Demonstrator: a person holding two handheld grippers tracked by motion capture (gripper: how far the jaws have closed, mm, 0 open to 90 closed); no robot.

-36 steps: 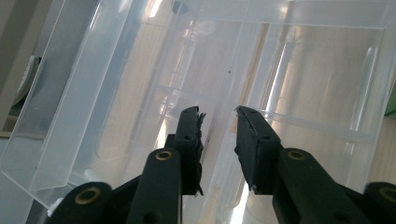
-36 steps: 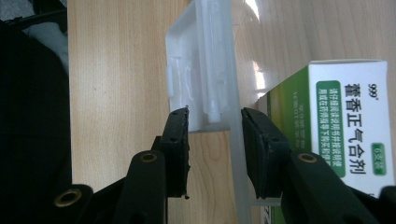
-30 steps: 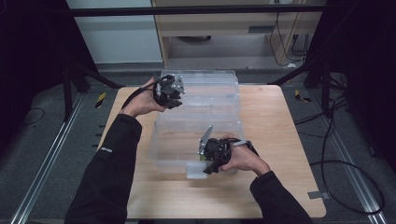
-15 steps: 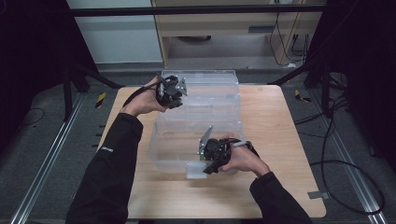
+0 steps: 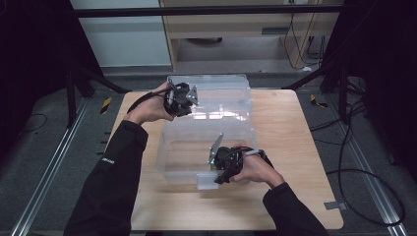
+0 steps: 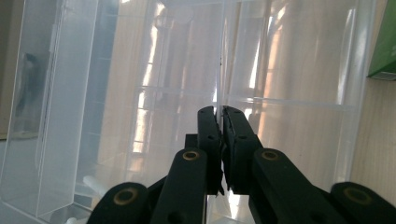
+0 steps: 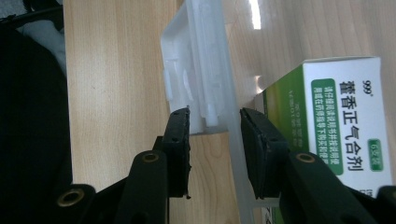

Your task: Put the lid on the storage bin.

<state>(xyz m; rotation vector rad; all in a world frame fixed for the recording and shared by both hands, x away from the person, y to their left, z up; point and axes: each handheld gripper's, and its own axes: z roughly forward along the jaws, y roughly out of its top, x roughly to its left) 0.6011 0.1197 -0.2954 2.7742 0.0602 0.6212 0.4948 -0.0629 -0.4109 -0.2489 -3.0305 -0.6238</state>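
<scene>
A clear plastic storage box is seen on the wooden bench, with its lid swung open toward the far side, so that box and lid lie as two clear trays end to end. The left tongs are held at the near left corner of the open lid; in the left gripper view their jaws have just been closing and are now pinched nearly together on a thin clear plastic edge, which appears to be a wall or rib of the lid, though the transparency makes this hard to judge. The right tongs are placed at the near edge of the box, just beside its white latch. In the right gripper view the jaws are seen partly open, set on either side of the latch and the box's front wall; the left pad lies at the latch's end, while firm pressure from the right pad cannot be confirmed. A green-and-white medicine carton with printed Chinese characters is visible behind that clear wall, inside the box and just beside the right jaw. A green corner of the carton is also caught at the right edge of the left gripper view. Both forearms are covered by dark sleeves.
</scene>
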